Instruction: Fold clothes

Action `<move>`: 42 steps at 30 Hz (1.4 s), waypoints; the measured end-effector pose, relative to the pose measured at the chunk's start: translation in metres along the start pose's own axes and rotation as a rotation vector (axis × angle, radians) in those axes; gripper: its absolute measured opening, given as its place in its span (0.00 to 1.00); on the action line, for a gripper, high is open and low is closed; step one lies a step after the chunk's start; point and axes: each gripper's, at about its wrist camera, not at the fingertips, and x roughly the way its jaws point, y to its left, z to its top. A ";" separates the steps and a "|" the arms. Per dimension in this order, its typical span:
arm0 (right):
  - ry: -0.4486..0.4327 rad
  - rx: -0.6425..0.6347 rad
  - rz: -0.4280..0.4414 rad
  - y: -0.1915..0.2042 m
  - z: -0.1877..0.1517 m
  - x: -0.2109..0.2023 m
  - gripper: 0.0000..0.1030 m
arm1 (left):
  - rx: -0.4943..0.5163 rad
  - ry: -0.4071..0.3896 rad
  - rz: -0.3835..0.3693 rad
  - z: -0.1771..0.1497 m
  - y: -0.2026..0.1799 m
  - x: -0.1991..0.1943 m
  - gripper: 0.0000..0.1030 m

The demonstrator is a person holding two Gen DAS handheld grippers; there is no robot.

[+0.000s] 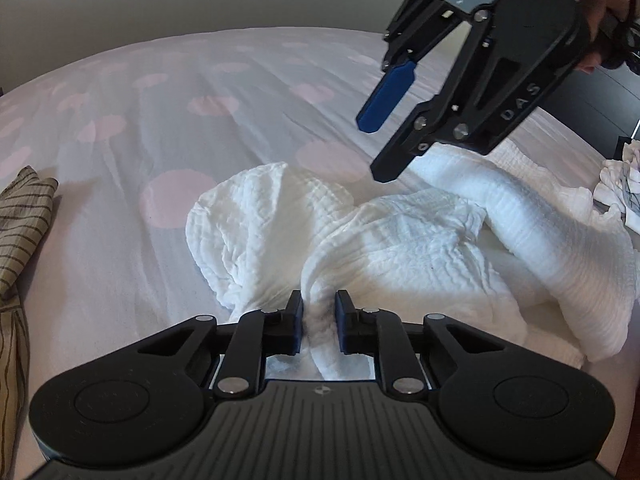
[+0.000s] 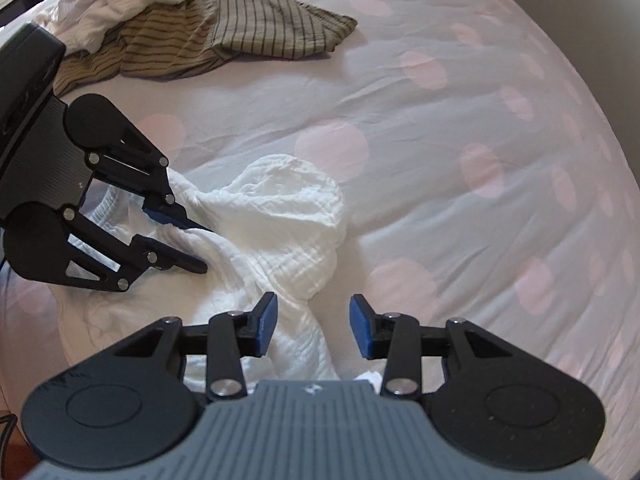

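On the far left of the bed [image 1: 120, 92], a striped garment [image 1: 24, 216] lies crumpled near the edge, apart from the work. Moving in, the left gripper [image 1: 319, 320] is clenched on a bunched fold of the white crinkled garment [image 1: 400, 248], cloth pinched between its pads. The rest of that garment sprawls rumpled across the mattress toward the right. Above it the right gripper [image 1: 374, 152] hangs released, jaws apart and holding nothing, cloth just below.

This looks like the opening step: getting a two-point hold so the garment can be lifted and spread flat. The next move likely calls for the right gripper to find a hem or corner. Bare dotted sheet beyond the garment offers plenty of spreading room; another small pile [image 1: 618, 192] crowds the right edge.
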 end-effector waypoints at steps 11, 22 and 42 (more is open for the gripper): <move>0.064 -0.055 0.111 -0.021 0.059 0.058 0.42 | -0.017 -0.051 -0.130 -0.001 0.007 -0.024 0.06; 0.089 0.047 0.241 -0.030 0.064 0.080 0.12 | -0.058 -0.135 -0.274 -0.002 0.016 -0.044 0.06; 0.134 -0.269 0.449 0.042 -0.004 0.013 0.13 | -0.051 -0.232 -0.530 0.005 -0.001 -0.071 0.06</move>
